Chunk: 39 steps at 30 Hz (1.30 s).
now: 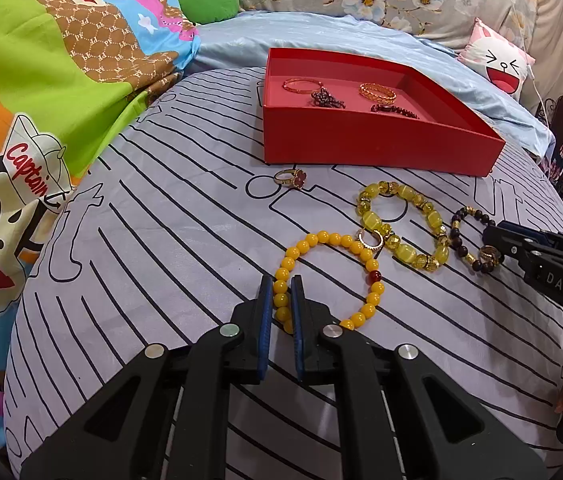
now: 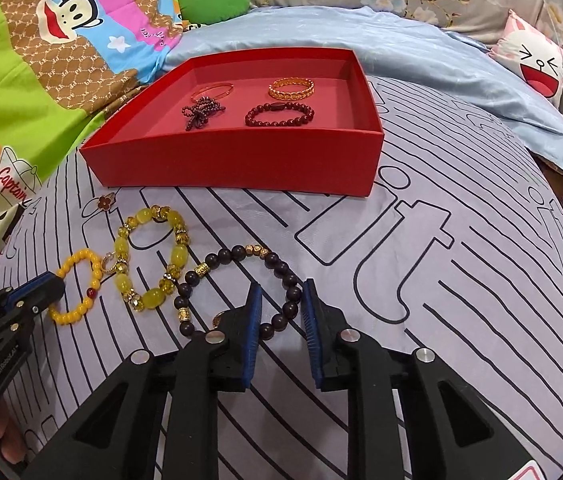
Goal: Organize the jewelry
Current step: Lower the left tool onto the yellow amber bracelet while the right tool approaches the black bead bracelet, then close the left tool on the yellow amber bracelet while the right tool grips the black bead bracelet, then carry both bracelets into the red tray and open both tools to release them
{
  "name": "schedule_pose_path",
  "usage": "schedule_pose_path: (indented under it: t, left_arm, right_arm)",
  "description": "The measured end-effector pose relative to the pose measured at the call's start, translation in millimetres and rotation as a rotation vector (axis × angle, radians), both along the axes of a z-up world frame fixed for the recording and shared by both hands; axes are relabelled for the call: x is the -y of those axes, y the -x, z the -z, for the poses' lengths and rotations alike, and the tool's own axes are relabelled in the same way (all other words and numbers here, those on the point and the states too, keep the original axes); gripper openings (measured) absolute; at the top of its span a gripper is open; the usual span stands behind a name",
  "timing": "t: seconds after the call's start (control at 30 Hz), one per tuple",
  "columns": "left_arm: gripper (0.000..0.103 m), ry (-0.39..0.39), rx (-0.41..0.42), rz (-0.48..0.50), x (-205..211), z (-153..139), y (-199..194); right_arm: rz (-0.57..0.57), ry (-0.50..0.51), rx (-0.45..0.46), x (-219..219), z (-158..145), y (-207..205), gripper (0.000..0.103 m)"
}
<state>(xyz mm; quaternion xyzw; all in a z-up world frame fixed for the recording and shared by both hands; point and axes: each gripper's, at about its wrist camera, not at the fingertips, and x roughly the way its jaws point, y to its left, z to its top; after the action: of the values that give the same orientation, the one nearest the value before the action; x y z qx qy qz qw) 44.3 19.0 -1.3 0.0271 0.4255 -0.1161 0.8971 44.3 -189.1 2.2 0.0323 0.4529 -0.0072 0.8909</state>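
A red box sits on a striped sheet and holds two gold bangles and two dark red bead pieces. In front of it lie a yellow bead bracelet, a chunky yellow-green bracelet, a dark bead bracelet, a red flower ring and a small gold ring. My left gripper is nearly closed around the yellow bracelet's near-left beads. My right gripper is open, straddling the dark bracelet's right side.
A colourful cartoon quilt is heaped on the left. A light blue sheet and floral pillows lie behind the box. A white cartoon cushion is at the back right. The bed drops off at the right.
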Motion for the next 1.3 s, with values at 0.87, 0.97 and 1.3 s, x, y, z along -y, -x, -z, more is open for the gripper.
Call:
schedule_pose_path:
  t: [0.87,0.97,1.3]
  left_arm:
    - [0.007,0.022,-0.003,0.003,-0.9,-1.1,2.0]
    - [0.007,0.039,-0.016,-0.004,-2.5,-2.0,3.8]
    - [0.007,0.108,-0.011,0.023,-0.8,-28.1,15.3]
  right_arm:
    - [0.004,-0.034,-0.006,7.7,-4.8,11.4,0.008]
    - [0.002,-0.042,0.008,9.1,-12.8,17.5,0.008]
    - [-0.028,-0.069,0.085,3.8,-54.0,31.0,0.008]
